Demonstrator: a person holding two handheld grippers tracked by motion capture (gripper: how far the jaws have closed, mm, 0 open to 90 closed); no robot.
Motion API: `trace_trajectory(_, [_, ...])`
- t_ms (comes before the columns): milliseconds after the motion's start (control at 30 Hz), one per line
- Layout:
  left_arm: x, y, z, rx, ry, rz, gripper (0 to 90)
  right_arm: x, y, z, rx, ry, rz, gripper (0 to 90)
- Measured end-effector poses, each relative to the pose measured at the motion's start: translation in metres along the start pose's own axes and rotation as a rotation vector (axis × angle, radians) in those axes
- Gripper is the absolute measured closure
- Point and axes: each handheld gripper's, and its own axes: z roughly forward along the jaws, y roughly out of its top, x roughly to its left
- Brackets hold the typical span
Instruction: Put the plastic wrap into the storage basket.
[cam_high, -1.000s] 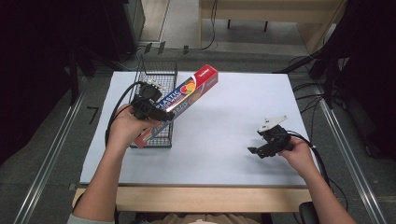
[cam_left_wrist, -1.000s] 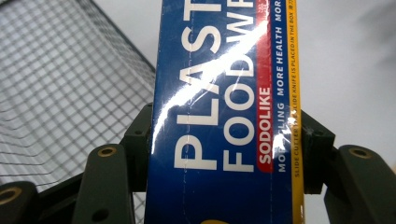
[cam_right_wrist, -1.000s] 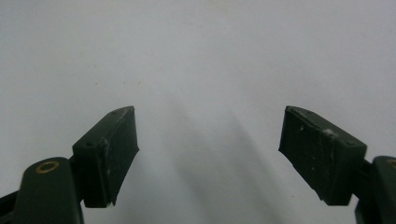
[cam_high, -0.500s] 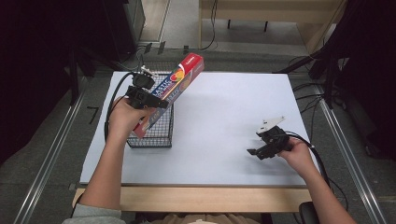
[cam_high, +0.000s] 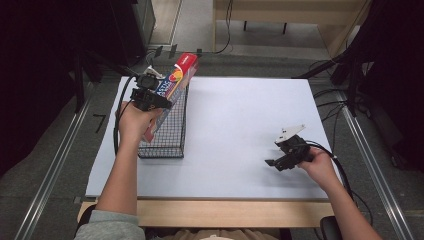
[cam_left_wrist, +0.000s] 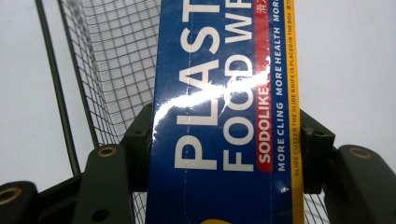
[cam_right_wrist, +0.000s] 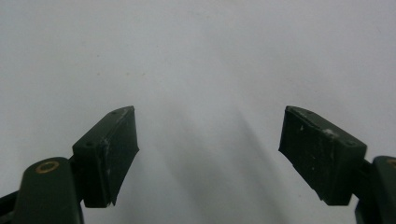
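- Since the earlier picture, the left gripper (cam_high: 159, 98) had carried the food wrap box (cam_high: 172, 87) leftward across the table, from over the white mat to above the wire basket (cam_high: 170, 131).
- The left gripper's jaws were clamped on the box's two long sides; in the left gripper view the blue printed face (cam_left_wrist: 224, 116) ran up between them, with basket mesh (cam_left_wrist: 112, 70) behind it.
- The box was tilted, its red end raised toward the far edge, its lower end inside the basket.
- The right gripper (cam_high: 280, 156) had stayed near the mat's (cam_high: 240, 125) right side, jaws spread apart with nothing between them.
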Motion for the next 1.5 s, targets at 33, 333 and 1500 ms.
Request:
trace_trajectory(33, [0.001,0.001,0.002,0.001,0.01,-0.01,39.8,0.0,0.0,0.0,0.001,0.0,0.0,19.9])
trace_trajectory(333, [0.009,0.0,0.016,0.025,0.057,-0.086,39.7,0.0,0.0,-0.001,0.001,0.003,-0.007,19.9])
trace_trajectory(1500, [-0.005,-0.008,0.064,0.139,0.067,-0.096,38.0,0.002,0.0,0.0,0.001,-0.002,-0.025,19.9])
